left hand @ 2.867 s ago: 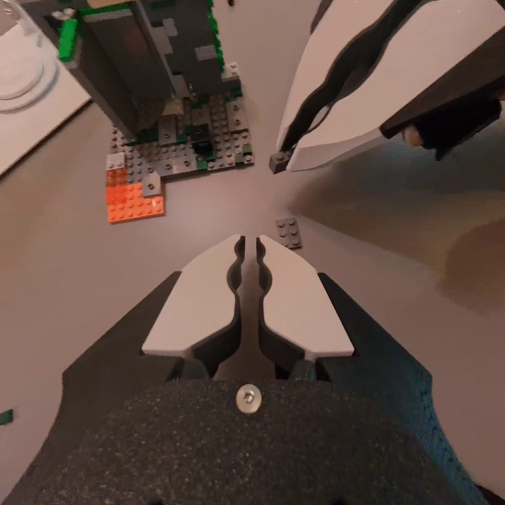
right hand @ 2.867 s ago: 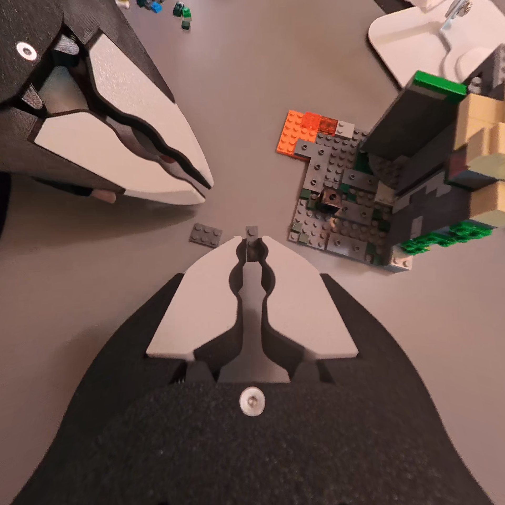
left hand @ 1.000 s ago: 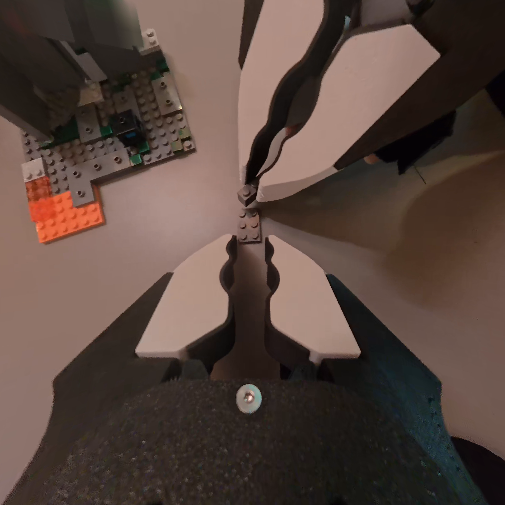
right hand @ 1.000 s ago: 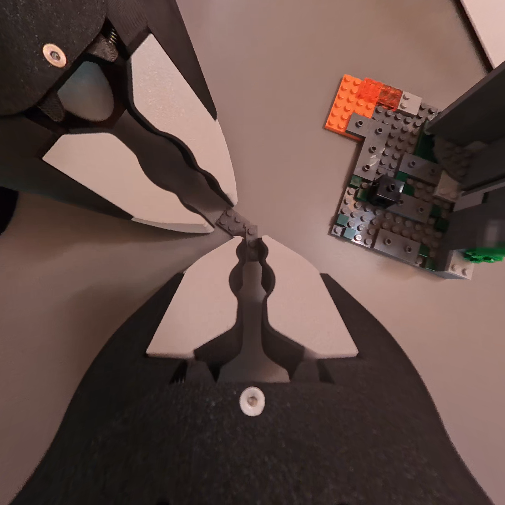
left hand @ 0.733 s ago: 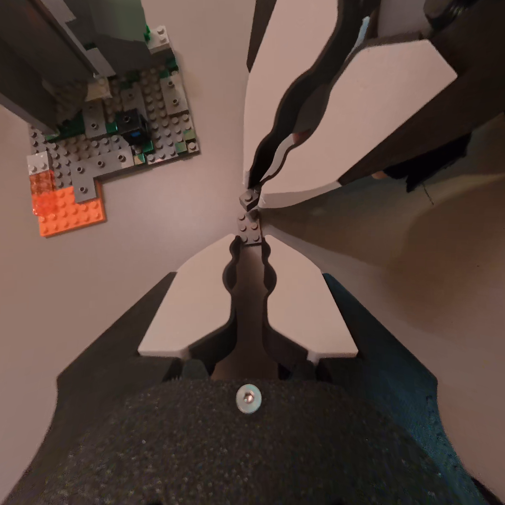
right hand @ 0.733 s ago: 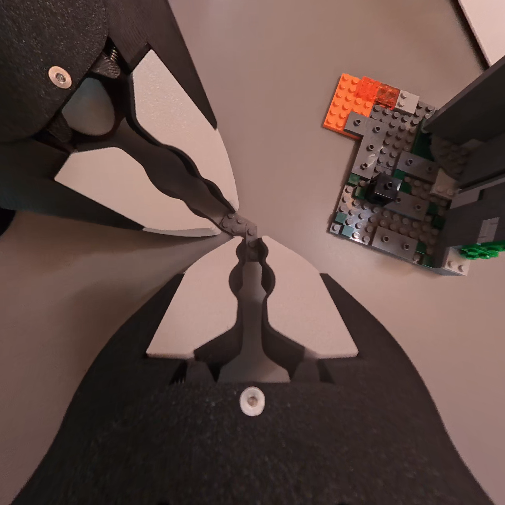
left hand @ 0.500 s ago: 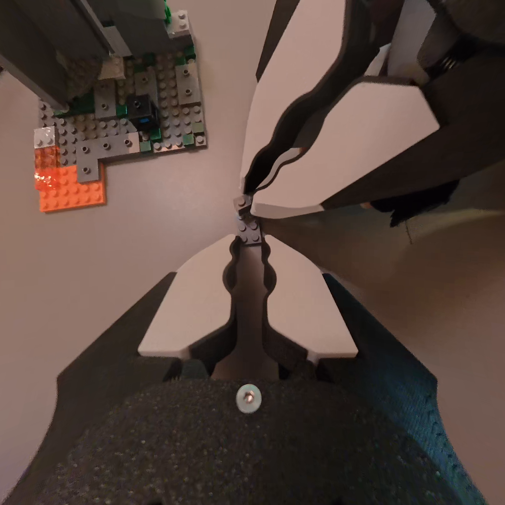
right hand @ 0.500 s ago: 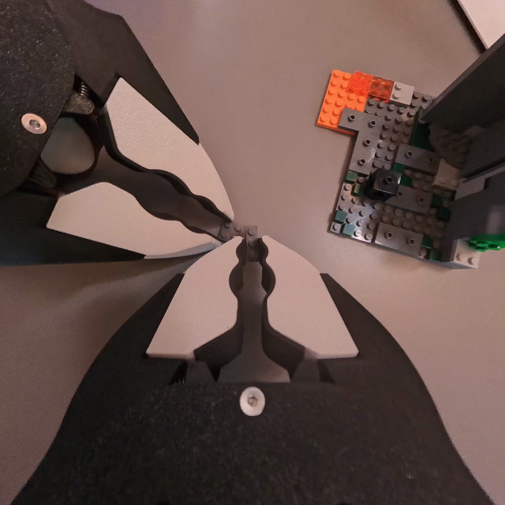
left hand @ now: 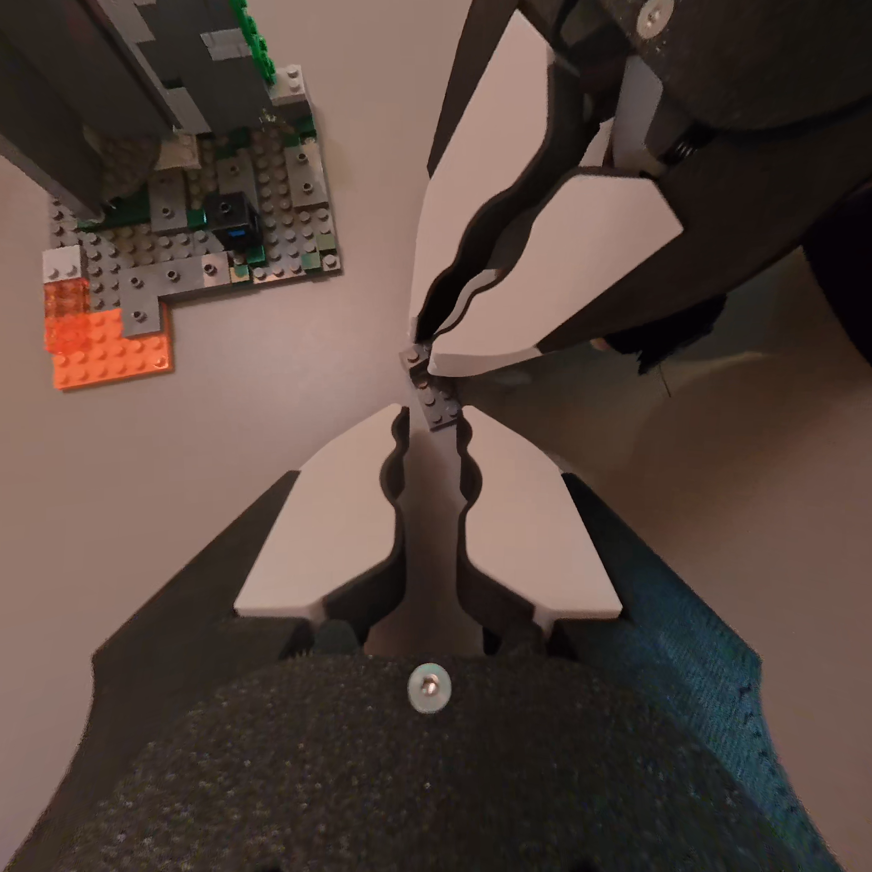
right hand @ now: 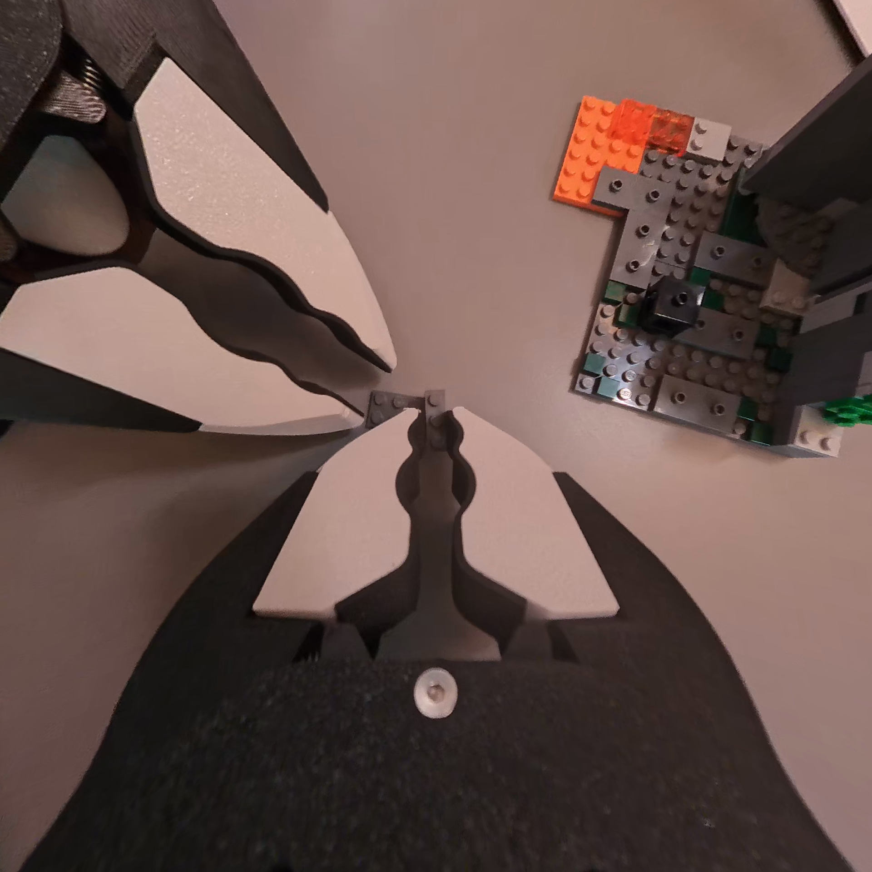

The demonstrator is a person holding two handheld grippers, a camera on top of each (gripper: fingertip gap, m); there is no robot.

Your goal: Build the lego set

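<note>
A dark grey two-stud-wide plate [left hand: 436,406] lies studs-up between my left gripper's [left hand: 432,415] tips. It touches the right fingertip, and a thin gap shows at the left one. The jaws stand slightly apart around it. My right gripper [right hand: 435,411] is shut on a narrow grey one-stud-wide piece [right hand: 435,420], which overlaps the plate's [right hand: 389,406] far end. In the left wrist view the right gripper [left hand: 424,351] comes in from the upper right with that piece [left hand: 414,358]. In the right wrist view the left gripper [right hand: 375,391] comes in from the upper left.
The partly built lego model [left hand: 198,245] stands on the beige table at the upper left, with an orange corner plate [left hand: 108,349], a black cube [left hand: 231,217] and a tall grey tower [left hand: 141,85]. It also shows in the right wrist view [right hand: 684,264], at the right. About 9 cm separates my right fingertips from the black cube [left hand: 231,217]. It is also in sight in the right wrist view [right hand: 669,300].
My left gripper's jaws have eased apart off the plate, which has turned slightly. The right gripper still clamps the narrow piece on the plate's end. Both grippers have shifted, and the model looks nearer.
</note>
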